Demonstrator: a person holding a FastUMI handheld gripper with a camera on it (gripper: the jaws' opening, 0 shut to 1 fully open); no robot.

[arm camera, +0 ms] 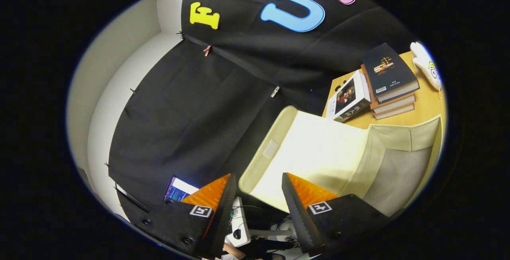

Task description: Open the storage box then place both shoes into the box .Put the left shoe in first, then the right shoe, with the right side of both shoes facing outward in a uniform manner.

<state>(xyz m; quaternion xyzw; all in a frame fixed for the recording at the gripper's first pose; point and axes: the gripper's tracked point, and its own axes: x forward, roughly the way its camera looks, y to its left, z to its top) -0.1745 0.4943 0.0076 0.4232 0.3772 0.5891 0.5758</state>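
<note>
Claw [258, 180] has its 2 fingers apart w/ nothing between them, tips hanging just short of the storage box's lid [314, 152]. The lid is swung up and open, cream-coloured, its edge sitting just ahead of the fingertips. The storage box [398, 168] itself, pale fabric w/ a grey inside, is beyond the right finger and stands on the wooden table [428, 106]. Further back on the table: a stack of 3 books [390, 78], 1 more book [350, 98] lying beside the stack, and a white plush toy [426, 66] near the table's far end.
</note>
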